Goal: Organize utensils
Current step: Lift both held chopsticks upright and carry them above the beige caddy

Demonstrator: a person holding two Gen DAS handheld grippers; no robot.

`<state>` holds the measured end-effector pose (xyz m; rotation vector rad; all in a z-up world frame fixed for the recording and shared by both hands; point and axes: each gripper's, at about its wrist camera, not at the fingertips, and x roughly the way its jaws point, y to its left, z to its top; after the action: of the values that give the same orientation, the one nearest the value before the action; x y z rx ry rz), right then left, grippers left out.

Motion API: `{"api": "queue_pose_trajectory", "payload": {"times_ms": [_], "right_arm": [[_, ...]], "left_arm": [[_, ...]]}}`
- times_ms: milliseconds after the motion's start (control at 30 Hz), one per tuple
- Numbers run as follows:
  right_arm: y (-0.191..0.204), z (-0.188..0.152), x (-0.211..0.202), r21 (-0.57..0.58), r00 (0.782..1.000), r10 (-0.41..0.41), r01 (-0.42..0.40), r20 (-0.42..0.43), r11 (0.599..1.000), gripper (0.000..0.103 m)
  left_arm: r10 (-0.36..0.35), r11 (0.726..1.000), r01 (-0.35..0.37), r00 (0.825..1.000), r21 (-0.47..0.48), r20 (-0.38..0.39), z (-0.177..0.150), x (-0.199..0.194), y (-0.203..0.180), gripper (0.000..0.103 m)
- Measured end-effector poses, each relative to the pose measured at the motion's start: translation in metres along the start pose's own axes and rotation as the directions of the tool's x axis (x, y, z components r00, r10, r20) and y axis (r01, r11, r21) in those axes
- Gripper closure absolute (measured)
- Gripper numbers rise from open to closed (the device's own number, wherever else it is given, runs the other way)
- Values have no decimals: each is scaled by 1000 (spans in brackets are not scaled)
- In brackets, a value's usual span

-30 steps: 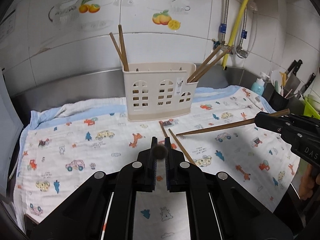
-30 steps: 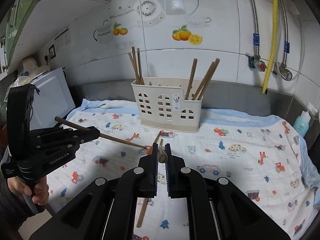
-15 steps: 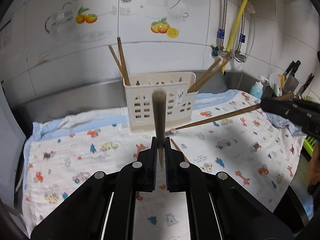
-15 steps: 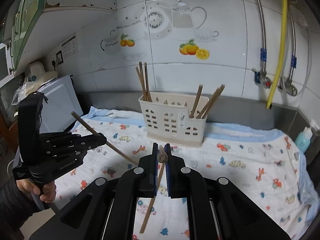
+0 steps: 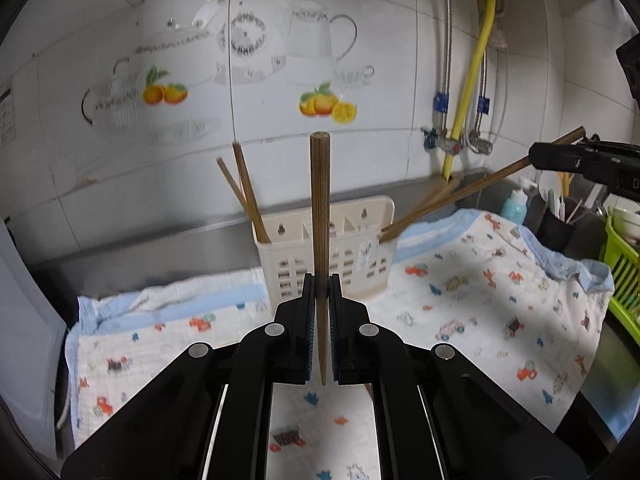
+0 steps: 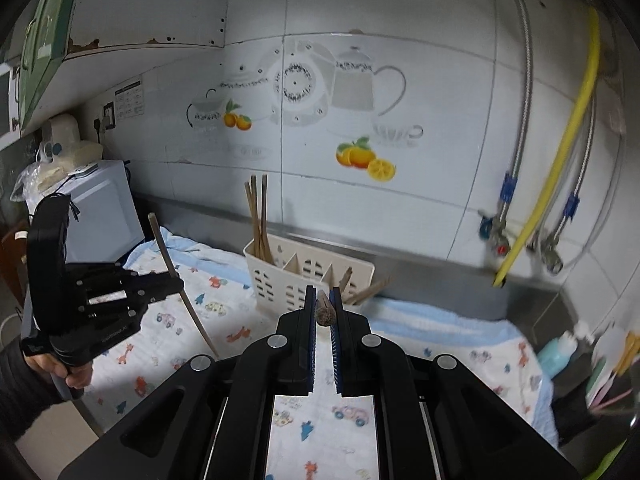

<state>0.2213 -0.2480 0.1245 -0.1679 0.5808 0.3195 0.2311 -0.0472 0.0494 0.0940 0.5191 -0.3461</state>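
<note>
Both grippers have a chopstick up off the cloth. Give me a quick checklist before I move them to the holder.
1. Left gripper jaws clamped on its chopstick: ok.
2. Right gripper jaws clamped on its chopstick: ok.
3. Left chopstick near upright for dropping in: ok.
4. Right chopstick upright: not ok, it slants steeply in the left wrist view.
5. Free slot in the holder: ok, the middle compartments look bare.
6. Cloth clear of leftover chopsticks: cannot tell, the grippers hide the near part.
</note>
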Motion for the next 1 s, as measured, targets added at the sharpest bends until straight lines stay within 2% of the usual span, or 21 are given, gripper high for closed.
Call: {"api": "queue_pose_trajectory", "payload": {"times_ms": [167, 367, 600, 767, 1000], "right_arm": [[-1, 20, 10, -39, 999, -31, 30, -17, 999, 97], [-12, 36, 39, -54, 994, -32, 27, -109, 998, 97], [-22, 39, 66, -60, 987, -25, 15, -162, 998, 97], [-29, 35, 81, -49, 981, -2, -8, -195, 999, 96], [-36, 32, 96, -49, 972, 2, -14, -235, 999, 96]], "left_arm": [[11, 1000, -13, 998, 23, 62, 34, -8, 2, 98], [34, 999, -40, 989, 36, 147, 82, -10, 3, 98], [76, 995, -86, 976, 42, 205, 119, 13, 3, 98], [88, 996, -91, 981, 11, 175, 125, 45, 12, 98], [108, 994, -107, 990, -13, 92, 113, 88, 22, 98]]}}
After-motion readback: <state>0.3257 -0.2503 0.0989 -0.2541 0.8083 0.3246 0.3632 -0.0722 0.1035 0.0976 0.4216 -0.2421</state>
